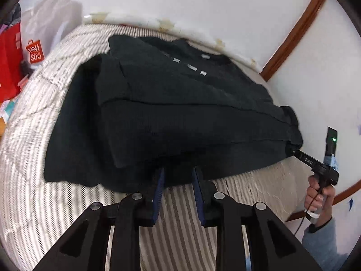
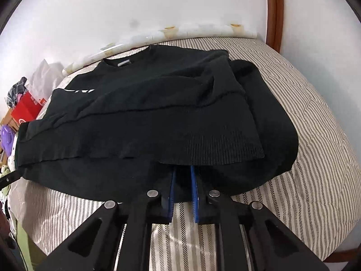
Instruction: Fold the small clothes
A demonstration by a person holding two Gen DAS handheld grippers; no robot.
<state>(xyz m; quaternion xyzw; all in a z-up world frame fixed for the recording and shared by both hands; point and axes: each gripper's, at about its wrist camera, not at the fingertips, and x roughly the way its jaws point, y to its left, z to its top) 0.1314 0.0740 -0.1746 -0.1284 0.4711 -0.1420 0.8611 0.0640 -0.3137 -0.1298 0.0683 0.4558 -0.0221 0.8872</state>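
While the black sweater [image 1: 171, 103] is spread across the striped bed, its near hem is met by both tools.

Bed [image 2: 315, 135]: a striped cover is seen under the whole garment, against a white wall.

Sweater position: it lies flat on the bed, neckline toward the wall and hem toward the cameras; it is partly folded, with a sleeve laid across the body.

Sweater look: a dark knit is shown, with a ribbed cuff [image 2: 227, 149], a pale label at the collar and light lettering on the chest.

Left tool [image 1: 178, 174]: the blue-padded fingers are set at the hem's edge, a narrow gap kept between them; whether cloth is pinched cannot be told.

Right tool [image 2: 182, 171]: the fingers are pushed under the sleeve, at the hem, drawn nearly together; a grip on the fabric cannot be told. In the left wrist view it is seen at the garment's right corner, held by a hand [image 1: 319, 195].
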